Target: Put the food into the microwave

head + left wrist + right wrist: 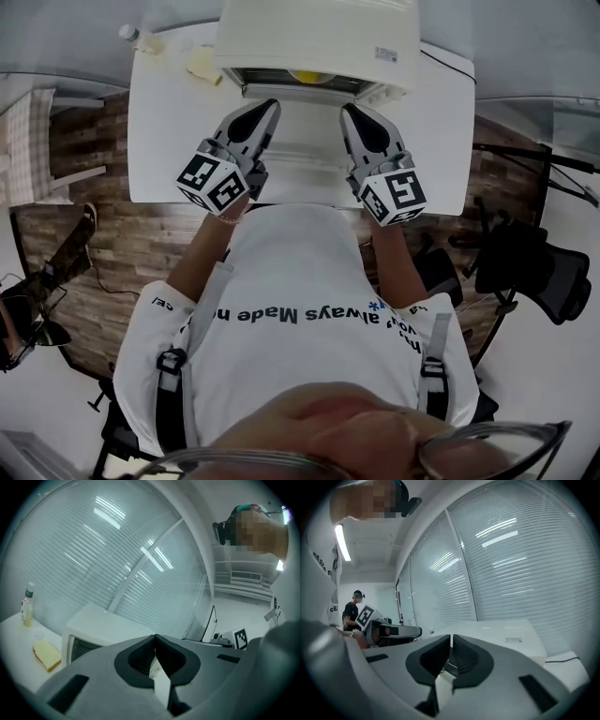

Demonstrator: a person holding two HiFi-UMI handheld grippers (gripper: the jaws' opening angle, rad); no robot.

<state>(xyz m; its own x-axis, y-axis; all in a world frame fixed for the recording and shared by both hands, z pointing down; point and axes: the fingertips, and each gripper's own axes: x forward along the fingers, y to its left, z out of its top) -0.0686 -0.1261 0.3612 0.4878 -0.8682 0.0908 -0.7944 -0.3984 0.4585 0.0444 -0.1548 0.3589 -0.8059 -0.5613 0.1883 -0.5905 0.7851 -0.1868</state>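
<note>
A white microwave [319, 37] stands at the table's far edge, and something yellow [309, 75] shows in its dark front. The same microwave [101, 625] sits low in the left gripper view, and its top [501, 634] lies beyond the jaws in the right gripper view. Left of it on the table lies a slice of bread [202, 64] [47, 656]. My left gripper [272, 111] [155, 638] and right gripper [347, 111] [451, 637] hover side by side just in front of the microwave. Both are shut with nothing between the jaws.
A small bottle [131, 36] [27, 607] stands at the far left corner of the white table [159, 141]. Window blinds rise behind the microwave. A black office chair [530, 267] stands on the floor to the right. Another person [350, 610] stands far off.
</note>
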